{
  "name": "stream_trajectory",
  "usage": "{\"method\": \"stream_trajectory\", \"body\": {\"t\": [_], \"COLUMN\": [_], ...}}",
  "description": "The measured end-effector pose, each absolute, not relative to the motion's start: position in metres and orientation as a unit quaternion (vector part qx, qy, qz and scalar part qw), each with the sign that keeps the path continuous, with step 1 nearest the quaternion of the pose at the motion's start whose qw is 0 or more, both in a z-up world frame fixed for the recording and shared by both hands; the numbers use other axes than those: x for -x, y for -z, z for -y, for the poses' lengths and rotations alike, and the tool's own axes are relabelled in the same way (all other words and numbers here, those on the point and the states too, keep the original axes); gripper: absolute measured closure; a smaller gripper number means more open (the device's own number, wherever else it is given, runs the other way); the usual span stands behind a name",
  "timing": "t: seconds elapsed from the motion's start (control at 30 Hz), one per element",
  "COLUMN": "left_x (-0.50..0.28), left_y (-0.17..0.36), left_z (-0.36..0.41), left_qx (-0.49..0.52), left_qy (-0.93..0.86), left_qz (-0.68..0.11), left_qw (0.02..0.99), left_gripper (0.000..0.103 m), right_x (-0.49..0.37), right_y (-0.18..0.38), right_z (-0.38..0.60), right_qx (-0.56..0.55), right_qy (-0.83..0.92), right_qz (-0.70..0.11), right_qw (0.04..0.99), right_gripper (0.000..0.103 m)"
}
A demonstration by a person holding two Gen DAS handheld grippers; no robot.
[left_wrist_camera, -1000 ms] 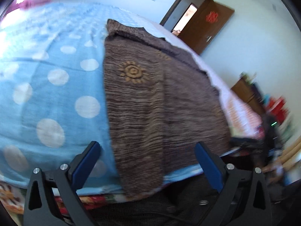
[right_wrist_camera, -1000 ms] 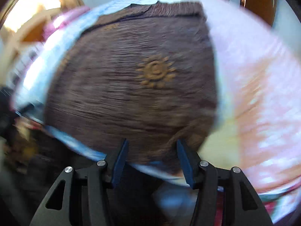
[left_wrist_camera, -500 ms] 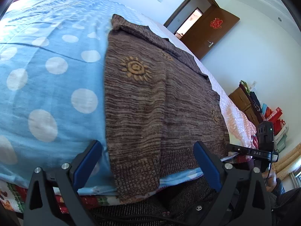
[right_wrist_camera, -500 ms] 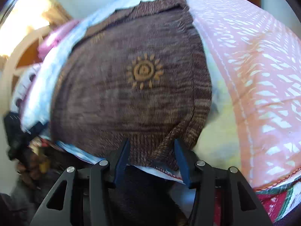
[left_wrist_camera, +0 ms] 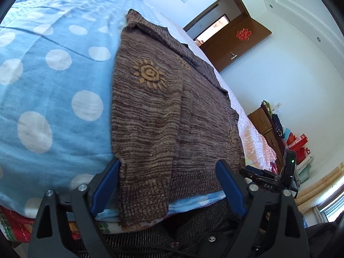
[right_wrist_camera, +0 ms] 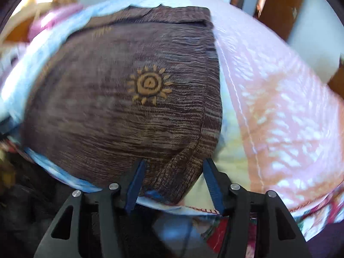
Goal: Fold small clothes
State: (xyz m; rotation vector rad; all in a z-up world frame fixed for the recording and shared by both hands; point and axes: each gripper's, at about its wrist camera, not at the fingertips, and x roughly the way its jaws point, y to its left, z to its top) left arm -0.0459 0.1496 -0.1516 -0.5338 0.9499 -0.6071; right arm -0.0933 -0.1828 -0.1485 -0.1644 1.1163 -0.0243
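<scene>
A brown knitted sweater (left_wrist_camera: 163,116) with orange sun motifs lies flat on the bed, its hem at the near edge. My left gripper (left_wrist_camera: 167,180) straddles the hem's left corner. Its jaws are closing but still wide, and its left finger (left_wrist_camera: 106,180) sits at the sweater's side edge. In the right wrist view, which is blurred, the sweater (right_wrist_camera: 107,111) fills the middle. My right gripper (right_wrist_camera: 174,180) has the hem's right corner between its fingers. Its jaws are opening and the pads do not press the cloth.
A blue cover with white dots (left_wrist_camera: 53,99) lies left of the sweater and a pink patterned quilt (right_wrist_camera: 279,107) lies to its right. A black device with a green light (left_wrist_camera: 289,165) shows by the right hem corner. An open brown door (left_wrist_camera: 236,43) stands beyond the bed.
The left gripper has come closer to the hem and its jaws have narrowed a little. The right view has swung and blurred, and its jaws narrowed, then widened again around the corner.
</scene>
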Motion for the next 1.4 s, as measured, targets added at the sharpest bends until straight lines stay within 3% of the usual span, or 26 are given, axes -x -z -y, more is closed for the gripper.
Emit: {"method": "stream_trajectory", "body": {"t": [0.03, 0.1, 0.13, 0.2, 0.23, 0.27, 0.33, 0.37, 0.57, 0.8, 0.87, 0.9, 1.17, 1.4], "left_x": [0.046, 0.044, 0.043, 0.041, 0.041, 0.041, 0.038, 0.036, 0.034, 0.037, 0.039, 0.039, 0.022, -0.060], "left_y": [0.151, 0.151, 0.151, 0.151, 0.151, 0.152, 0.155, 0.158, 0.165, 0.161, 0.156, 0.154, 0.127, 0.080], "left_z": [-0.148, -0.144, -0.144, -0.145, -0.148, -0.150, -0.155, -0.157, -0.164, -0.156, -0.149, -0.145, -0.152, -0.149], "left_qx": [0.246, 0.244, 0.245, 0.255, 0.265, 0.272, 0.287, 0.299, 0.330, 0.307, 0.267, 0.247, 0.249, 0.241], "left_qy": [0.286, 0.290, 0.289, 0.289, 0.291, 0.291, 0.293, 0.295, 0.292, 0.273, 0.253, 0.241, 0.250, 0.246], "left_qz": [-0.444, -0.442, -0.441, -0.439, -0.437, -0.436, -0.439, -0.446, -0.453, -0.452, -0.452, -0.458, -0.468, -0.456], "left_qw": [0.813, 0.813, 0.814, 0.812, 0.809, 0.807, 0.799, 0.790, 0.775, 0.792, 0.812, 0.819, 0.810, 0.821], "left_gripper": [0.008, 0.004, 0.004, 0.004, 0.007, 0.011, 0.039, 0.044, 0.046, 0.048, 0.066, 0.099, 0.097, 0.097], "right_x": [0.093, 0.093, 0.093, 0.094, 0.095, 0.095, 0.097, 0.097, 0.109, 0.112, 0.111, 0.109, 0.088, -0.002], "right_y": [0.152, 0.158, 0.157, 0.153, 0.148, 0.143, 0.128, 0.118, 0.074, 0.088, 0.093, 0.095, 0.065, 0.038], "right_z": [0.179, 0.180, 0.185, 0.194, 0.201, 0.208, 0.222, 0.230, 0.262, 0.262, 0.249, 0.246, 0.249, 0.270], "right_qx": [0.100, 0.093, 0.080, 0.059, 0.033, 0.013, -0.022, -0.038, -0.049, -0.067, -0.065, -0.071, -0.132, -0.176], "right_qy": [0.009, -0.009, -0.011, -0.022, -0.037, -0.045, -0.054, -0.056, -0.021, -0.027, -0.038, -0.047, -0.096, -0.100], "right_qz": [-0.532, -0.545, -0.546, -0.548, -0.547, -0.544, -0.530, -0.520, -0.469, -0.495, -0.501, -0.502, -0.476, -0.451], "right_qw": [0.841, 0.833, 0.834, 0.834, 0.835, 0.838, 0.846, 0.852, 0.881, 0.866, 0.862, 0.861, 0.864, 0.869], "right_gripper": [0.047, 0.073, 0.074, 0.090, 0.092, 0.092, 0.093, 0.093, 0.093, 0.093, 0.093, 0.093, 0.093, 0.093]}}
